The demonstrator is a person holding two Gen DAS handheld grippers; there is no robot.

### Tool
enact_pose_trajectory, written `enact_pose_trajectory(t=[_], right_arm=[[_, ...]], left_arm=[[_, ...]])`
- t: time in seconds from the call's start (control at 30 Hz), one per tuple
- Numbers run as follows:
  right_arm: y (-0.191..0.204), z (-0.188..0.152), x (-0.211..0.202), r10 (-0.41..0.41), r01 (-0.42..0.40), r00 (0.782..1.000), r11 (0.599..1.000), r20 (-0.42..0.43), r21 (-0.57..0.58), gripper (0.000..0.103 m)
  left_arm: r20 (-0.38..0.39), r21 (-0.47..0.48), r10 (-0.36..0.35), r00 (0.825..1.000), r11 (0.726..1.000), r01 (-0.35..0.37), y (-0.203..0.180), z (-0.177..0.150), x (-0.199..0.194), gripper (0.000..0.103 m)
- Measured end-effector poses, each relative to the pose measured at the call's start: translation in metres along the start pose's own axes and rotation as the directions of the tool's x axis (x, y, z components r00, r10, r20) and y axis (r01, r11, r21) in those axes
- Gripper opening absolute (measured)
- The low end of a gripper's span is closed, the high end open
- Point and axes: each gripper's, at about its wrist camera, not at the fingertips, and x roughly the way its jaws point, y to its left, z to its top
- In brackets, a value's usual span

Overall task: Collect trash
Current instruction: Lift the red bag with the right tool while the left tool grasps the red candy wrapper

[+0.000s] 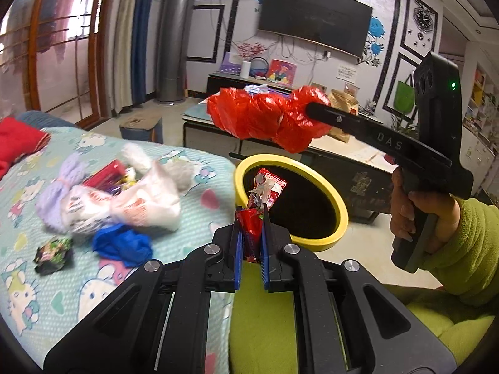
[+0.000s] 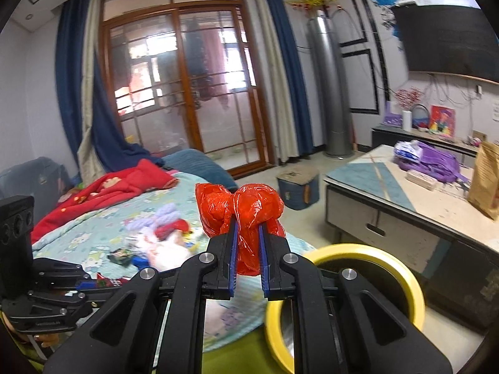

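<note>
My left gripper (image 1: 251,215) is shut on a crumpled red and clear snack wrapper (image 1: 263,191), held over the near edge of a yellow-rimmed bin (image 1: 338,210) with a dark inside. My right gripper (image 2: 248,227) is shut on a bunched red plastic bag (image 2: 246,208). In the left wrist view that red plastic bag (image 1: 268,117) hangs above and beyond the bin, clamped in the right gripper (image 1: 312,107). The yellow-rimmed bin (image 2: 396,268) lies just right of the right gripper. The left gripper (image 2: 103,282) with its wrapper shows at the lower left.
On the cartoon-print bed (image 1: 78,280) lie a white printed bag (image 1: 137,205), blue plastic (image 1: 123,246), a dark green wrapper (image 1: 53,254), a red packet (image 1: 104,173) and purple yarn (image 1: 62,180). A low table (image 2: 414,205) with purple bags stands right of the bin.
</note>
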Motion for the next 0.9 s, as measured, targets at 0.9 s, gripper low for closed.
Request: enact_pose_trajectory(t=[0.9], right_arm=[[-0.099,-0.028,0.011,-0.313,0.346,0.933,0.917,-0.179,0.2,0.011]], left_arm=[[-0.096,0.023,-0.087,0.992,0.996,0.09,-0.033,0.015,0.096,0.005]])
